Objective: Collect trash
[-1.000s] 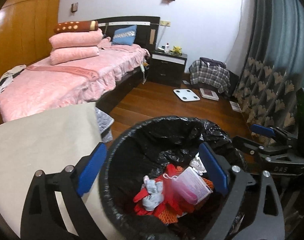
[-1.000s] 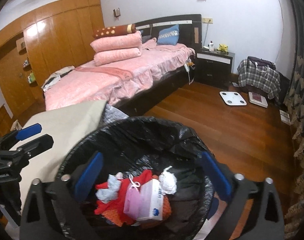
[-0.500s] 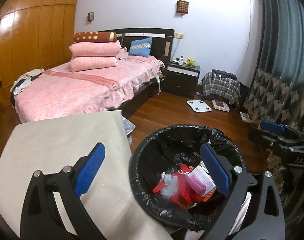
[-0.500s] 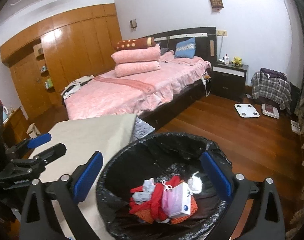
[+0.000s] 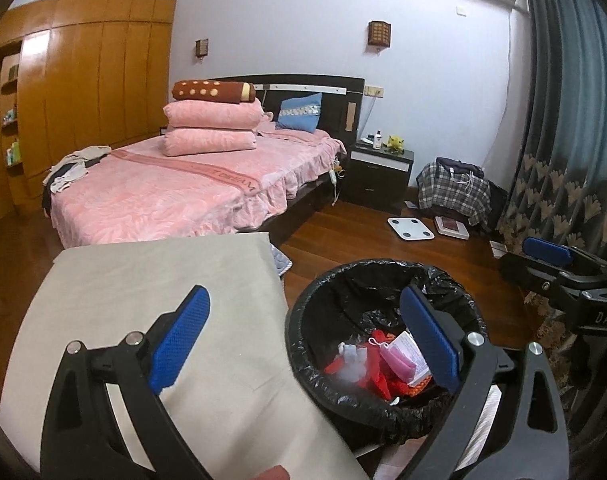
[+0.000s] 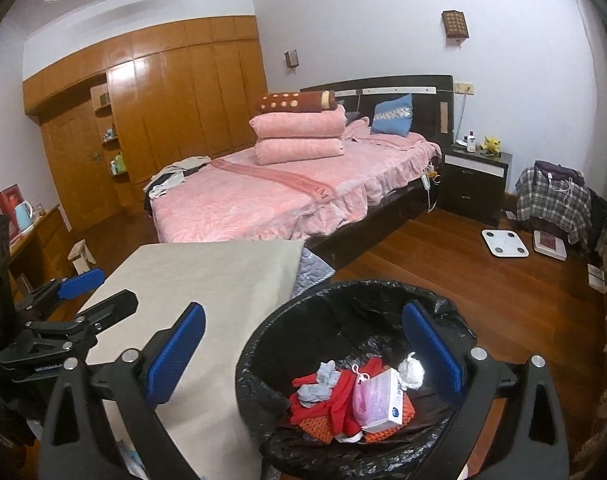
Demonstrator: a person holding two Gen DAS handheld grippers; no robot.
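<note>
Black plastic lines the trash bin, which is seen standing on the wooden floor just beside a table covered with a beige cloth. Trash is seen lying at the bottom of the bin: a red cloth, a small grey rag, a crumpled white tissue, a pink packet resting against a white box, and an orange knitted piece beneath them.

The left gripper is held above the table edge and the bin rim with its jaws spread wide; nothing is gripped between the blue pads. One pad is seen over the cloth and the other over the bin's mouth. The right gripper is likewise held with its jaws wide apart and empty, one blue pad over the cloth and the other over the bin. Each gripper is also caught at the edge of the other's view, the left one at the far left of the right wrist view and the right one at the far right of the left wrist view.

Behind the table, a bed with a pink cover is seen, with folded pink blankets stacked on it. A dark nightstand is placed beside the bed, and a white scale is laid on the floor near a plaid-covered bundle.
</note>
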